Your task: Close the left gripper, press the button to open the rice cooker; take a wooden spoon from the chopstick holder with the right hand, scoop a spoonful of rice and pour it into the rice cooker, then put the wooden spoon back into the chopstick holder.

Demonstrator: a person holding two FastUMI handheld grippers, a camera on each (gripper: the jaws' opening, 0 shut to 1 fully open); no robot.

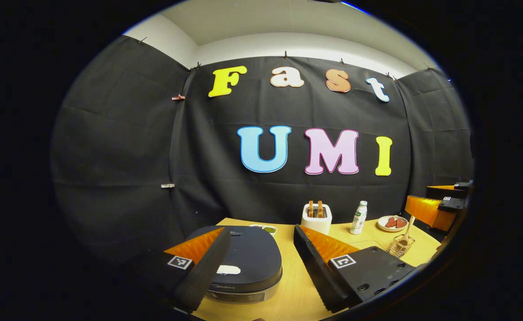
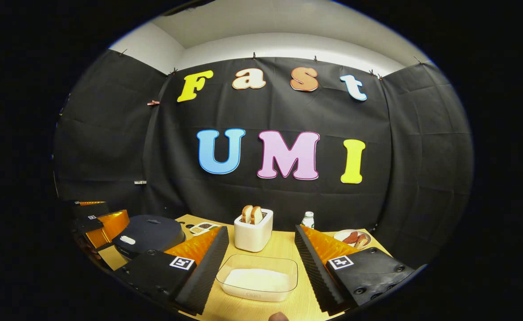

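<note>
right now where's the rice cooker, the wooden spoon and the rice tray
rice cooker (image 1: 248,258), left gripper view, middle of its dark closed lid
wooden spoon (image 1: 407,229), left gripper view, its handle above the holder
rice tray (image 2: 258,280), right gripper view, the white rice inside

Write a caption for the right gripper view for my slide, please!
Open right gripper hovers over a clear plastic tub of white rice, white toaster behind, on the wooden table.

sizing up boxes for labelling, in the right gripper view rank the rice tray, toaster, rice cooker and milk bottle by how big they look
1. rice tray, nearest the camera, so enlarged
2. rice cooker, close to the tray; order unsure
3. toaster
4. milk bottle, partly hidden
</note>
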